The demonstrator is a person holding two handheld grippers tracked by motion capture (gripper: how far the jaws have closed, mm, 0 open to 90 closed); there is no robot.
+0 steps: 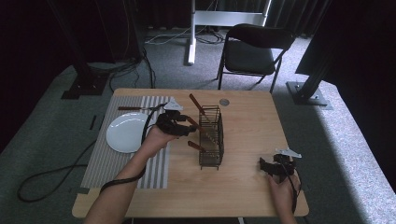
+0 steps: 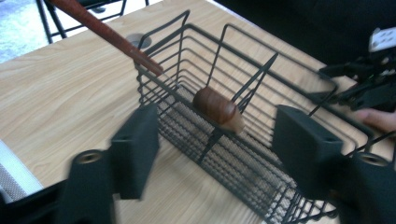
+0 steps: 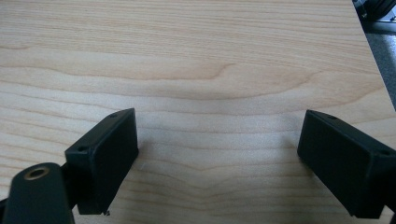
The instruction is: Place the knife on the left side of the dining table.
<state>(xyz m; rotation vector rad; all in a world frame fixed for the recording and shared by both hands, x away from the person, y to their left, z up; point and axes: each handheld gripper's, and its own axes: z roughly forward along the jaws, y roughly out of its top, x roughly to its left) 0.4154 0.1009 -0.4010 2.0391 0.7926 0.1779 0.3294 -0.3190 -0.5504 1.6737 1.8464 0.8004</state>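
Note:
A black wire caddy stands near the middle of the wooden table. Wooden-handled utensils stick out of it, leaning toward the left. In the left gripper view, one brown handle end rests on the caddy's divider and a longer handle leans over its far rim. My left gripper hovers just left of the caddy, open with nothing between its jaws. My right gripper rests near the table's front right, open over bare wood.
A white plate lies on a striped grey placemat at the left, with another utensil beyond it. A small round grommet sits near the far edge. A black folding chair stands behind the table.

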